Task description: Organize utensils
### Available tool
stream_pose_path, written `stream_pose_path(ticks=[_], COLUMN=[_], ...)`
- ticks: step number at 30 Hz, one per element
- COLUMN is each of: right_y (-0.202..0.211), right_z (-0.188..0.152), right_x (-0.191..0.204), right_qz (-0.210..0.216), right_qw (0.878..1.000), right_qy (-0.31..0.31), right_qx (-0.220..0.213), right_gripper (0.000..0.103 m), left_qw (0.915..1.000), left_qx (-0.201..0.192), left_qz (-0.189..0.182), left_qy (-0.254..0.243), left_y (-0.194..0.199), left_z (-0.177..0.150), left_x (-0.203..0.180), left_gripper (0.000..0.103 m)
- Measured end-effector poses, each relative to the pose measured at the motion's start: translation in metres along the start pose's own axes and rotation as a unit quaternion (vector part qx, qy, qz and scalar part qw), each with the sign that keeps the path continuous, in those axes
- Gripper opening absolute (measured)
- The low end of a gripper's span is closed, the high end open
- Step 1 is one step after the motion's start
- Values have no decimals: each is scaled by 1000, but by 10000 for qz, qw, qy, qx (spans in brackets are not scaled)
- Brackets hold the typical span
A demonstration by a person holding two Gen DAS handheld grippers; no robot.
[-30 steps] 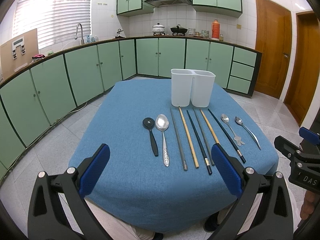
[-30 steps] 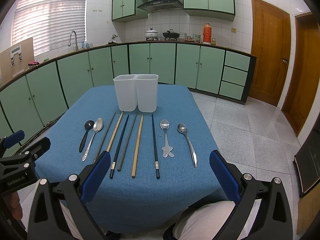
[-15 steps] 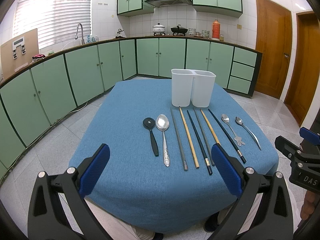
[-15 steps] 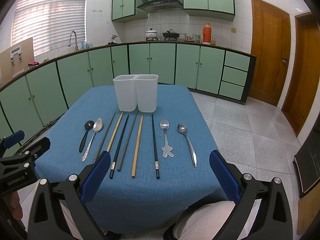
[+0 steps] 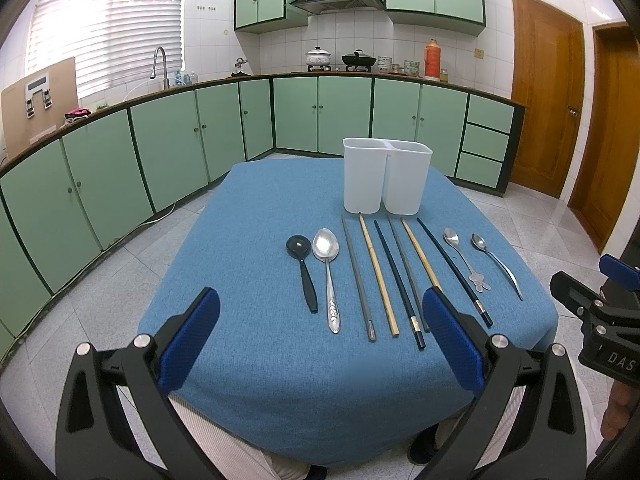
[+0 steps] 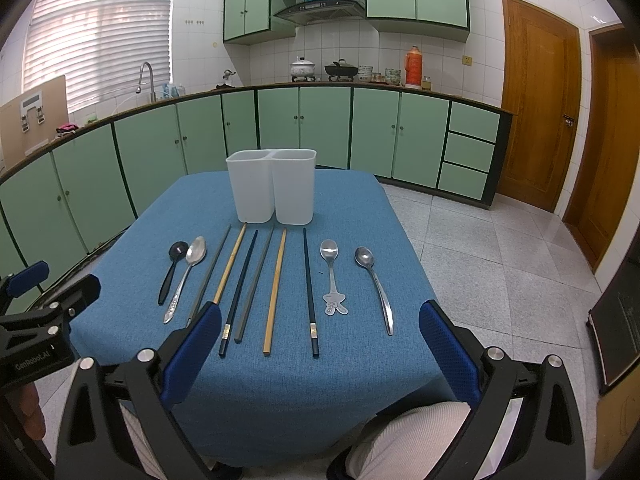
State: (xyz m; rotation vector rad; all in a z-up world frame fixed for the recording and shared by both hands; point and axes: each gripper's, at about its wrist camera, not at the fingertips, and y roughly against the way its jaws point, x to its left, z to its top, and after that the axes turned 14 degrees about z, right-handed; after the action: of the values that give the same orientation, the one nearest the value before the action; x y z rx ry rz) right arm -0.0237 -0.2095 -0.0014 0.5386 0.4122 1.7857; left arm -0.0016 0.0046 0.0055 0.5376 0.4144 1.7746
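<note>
Left wrist view: the utensils lie in a row across a table (image 5: pixel 248 360) covered in blue cloth, handles toward the camera. From the left come a black spoon (image 5: pixel 303 268), a large steel spoon (image 5: pixel 328 270), then six chopsticks (image 5: pixel 386 276) side by side in grey, wood and dark blue, then a steel spoon with a rabbit-shaped handle end (image 5: pixel 464 258) and a plain steel spoon (image 5: pixel 496 264). None of them touch a gripper. Just behind the chopstick tips stands a white two-compartment holder (image 5: pixel 386 176), upright; what its compartments hold cannot be seen from here.

The left gripper (image 5: pixel 320 338) hangs above the near edge of the table, its blue-padded fingers (image 5: pixel 188 340) spread wide with nothing between them. In the right wrist view the right gripper (image 6: pixel 320 346) sits likewise over the near edge, jaws wide apart and empty, with the same row of utensils ahead of it and the holder (image 6: pixel 272 192) beyond.

Below the cloth's edge a person's knees in pale ribbed trousers (image 6: pixel 404 436) show. Green cabinets (image 5: pixel 176 140) line the kitchen wall, and a wooden door (image 5: pixel 544 92) stands to the right.
</note>
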Motion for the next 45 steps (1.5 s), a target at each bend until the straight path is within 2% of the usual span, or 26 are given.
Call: stream_pose_path(ticks=[15, 21, 28, 34, 41, 45], right_y=[-3, -5, -21, -69, -116, -127], right_z=[1, 2, 15, 37, 48, 50], right_x=[-1, -3, -27, -60, -85, -93], right_qz=[1, 38, -103, -25, -125, -157], right_qw=[10000, 10000, 9998, 10000, 9996, 9995], right_qy=[-4, -4, 39, -40, -52, -74], right_qx=[1, -31, -194, -25, 234, 264], right_gripper=[97, 97, 97, 97, 94, 91], left_qw=[10000, 9999, 9988, 9965, 9921, 9895], left_qx=[7, 82, 289, 584, 1096, 1309], left_qz=[-4, 59, 335, 603, 583, 573], left_qy=[-2, 40, 205, 27, -167, -223], left_y=[0, -12, -60, -119, -183, -209], left_z=[0, 1, 12, 24, 29, 30], left_x=[0, 7, 27, 27, 13, 9], left_gripper=[98, 98, 98, 98, 98, 97])
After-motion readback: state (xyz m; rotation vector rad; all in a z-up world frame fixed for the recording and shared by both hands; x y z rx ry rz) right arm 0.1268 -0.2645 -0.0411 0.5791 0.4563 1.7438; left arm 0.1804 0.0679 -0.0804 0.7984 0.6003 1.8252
